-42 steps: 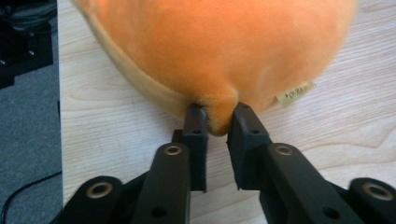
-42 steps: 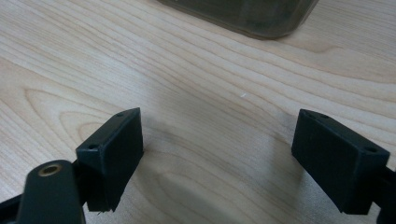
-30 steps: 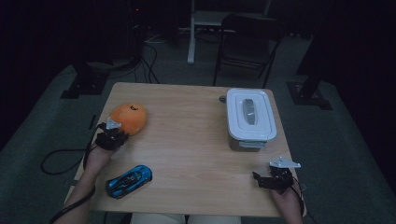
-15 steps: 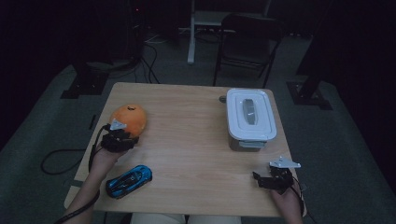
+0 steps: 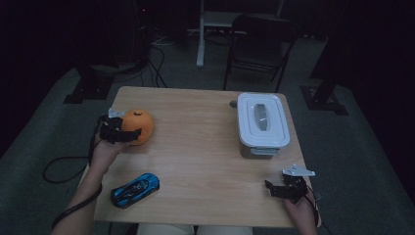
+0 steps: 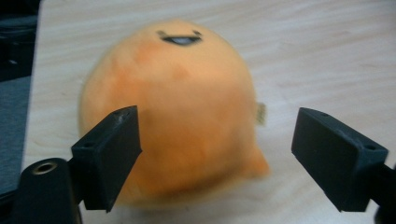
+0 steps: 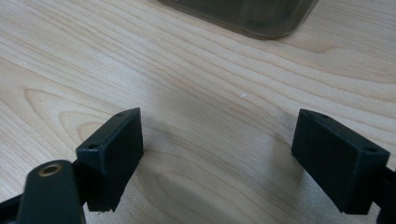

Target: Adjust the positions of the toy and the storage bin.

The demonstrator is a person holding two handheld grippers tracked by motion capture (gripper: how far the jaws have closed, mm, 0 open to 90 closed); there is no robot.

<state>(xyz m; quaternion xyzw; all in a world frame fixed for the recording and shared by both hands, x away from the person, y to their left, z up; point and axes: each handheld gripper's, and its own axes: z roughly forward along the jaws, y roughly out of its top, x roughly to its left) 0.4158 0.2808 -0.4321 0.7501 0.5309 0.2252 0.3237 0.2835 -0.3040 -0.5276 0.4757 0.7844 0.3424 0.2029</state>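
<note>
Now listed, item one: orange plush toy (image 6: 173, 112), round, with a small stitched face near its top, standing on the wooden table (image 5: 200, 142) near the left edge, about midway between near and far.

Change noted: against the earlier frames the left gripper (image 5: 119, 131) has moved from beside the toy's near-left flank to right against it, and the toy sits slightly farther right on the table than a second ago. In the left gripper view the jaws stand wide apart, one on each side of the plush; the left jaw overlaps its flank, the right jaw is clear of it. Nothing is clamped yet. Judgement: the approach looks finished and the closing squeeze is the step in hand; soft fabric should give under the jaws, so a grip low and centred seems safest.

Item two: right gripper (image 5: 286, 188), near right corner, unchanged from the earlier frames; jaws wide open over bare wood, holding nothing.

Item three: lidded white container (image 5: 262, 122), far right, unmoved, lid on.

Item four: blue toy car (image 5: 135, 189), near left, unmoved, well apart from the plush.
</note>
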